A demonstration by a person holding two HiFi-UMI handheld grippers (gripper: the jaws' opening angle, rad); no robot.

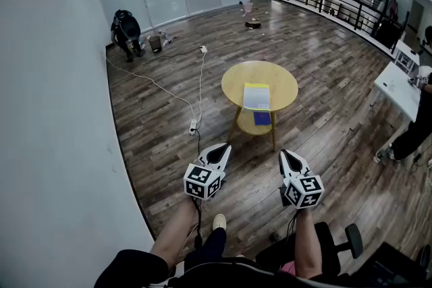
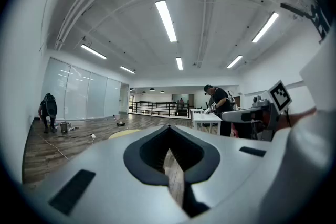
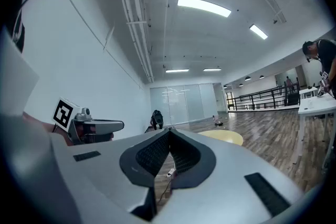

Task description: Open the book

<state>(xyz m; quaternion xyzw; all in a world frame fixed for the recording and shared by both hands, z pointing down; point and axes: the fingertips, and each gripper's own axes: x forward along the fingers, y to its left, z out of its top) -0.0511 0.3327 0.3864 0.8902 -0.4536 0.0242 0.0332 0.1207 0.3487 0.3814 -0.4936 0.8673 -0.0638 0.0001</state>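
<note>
A closed book (image 1: 256, 96) with a pale cover lies flat on a round yellow table (image 1: 236, 81) some way ahead across the wooden floor. A blue thing (image 1: 262, 119) rests on the table's lower shelf. My left gripper (image 1: 222, 149) and right gripper (image 1: 284, 154) are held level side by side, well short of the table, both pointing toward it. In the left gripper view the left gripper (image 2: 169, 127) is shut with nothing in it; the table's edge (image 2: 123, 134) shows far off. In the right gripper view the right gripper (image 3: 169, 129) is shut and empty too, with the table (image 3: 223, 136) beyond.
A white cable and power strip (image 1: 193, 126) trail over the floor left of the table. A white wall runs along the left. A white desk (image 1: 398, 88) with a person (image 1: 413, 128) stands at the right. Another person (image 1: 126, 30) crouches at the back left. An office chair (image 1: 337, 243) is below me.
</note>
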